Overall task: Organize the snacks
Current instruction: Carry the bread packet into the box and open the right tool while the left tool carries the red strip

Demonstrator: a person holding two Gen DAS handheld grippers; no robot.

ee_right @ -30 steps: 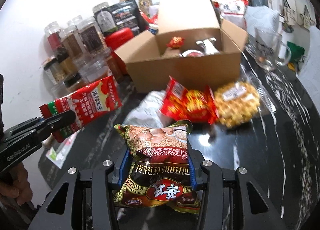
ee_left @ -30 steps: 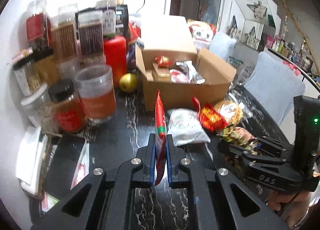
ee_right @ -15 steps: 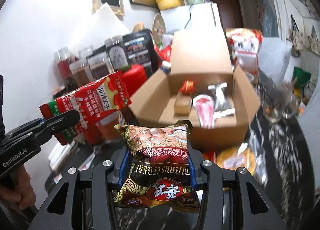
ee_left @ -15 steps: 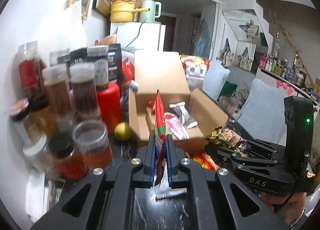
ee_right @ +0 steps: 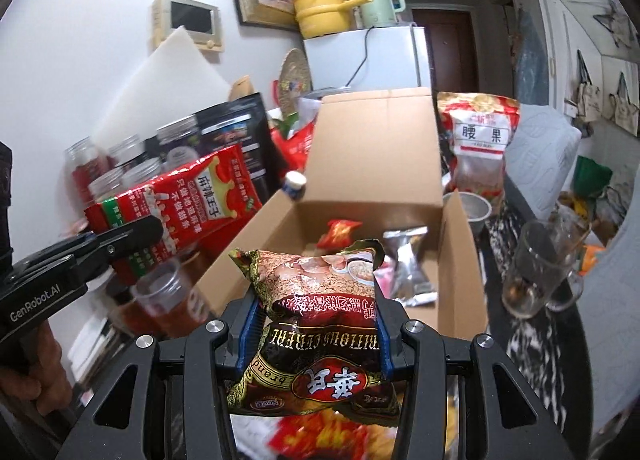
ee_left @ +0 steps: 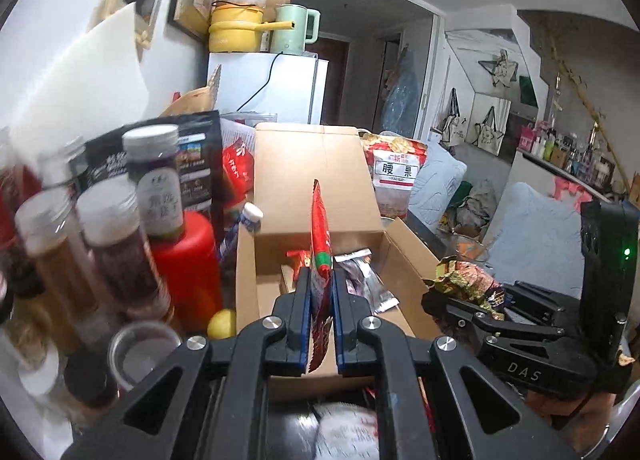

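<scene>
Left wrist view: the left gripper [ee_left: 320,300] is pinching a red snack packet [ee_left: 320,236] edge-on, now raised in front of the open cardboard box [ee_left: 316,188]; a second ago it was low over the dark tabletop.
Left view, surroundings: jars [ee_left: 116,236] crowd the table's wall side, left of the box; the right gripper [ee_left: 460,292] shows at the right edge.
Right wrist view: the right gripper [ee_right: 318,324] is clamped on a brown cereal bag [ee_right: 316,320], lifted likewise; the box mouth [ee_right: 360,244] now lies just ahead and below.
Right view, other hand: the red packet [ee_right: 180,204] hangs beside the box's left flap.
Meaning: both snacks are off the table and nearly over the box; dropping them in looks next.
</scene>
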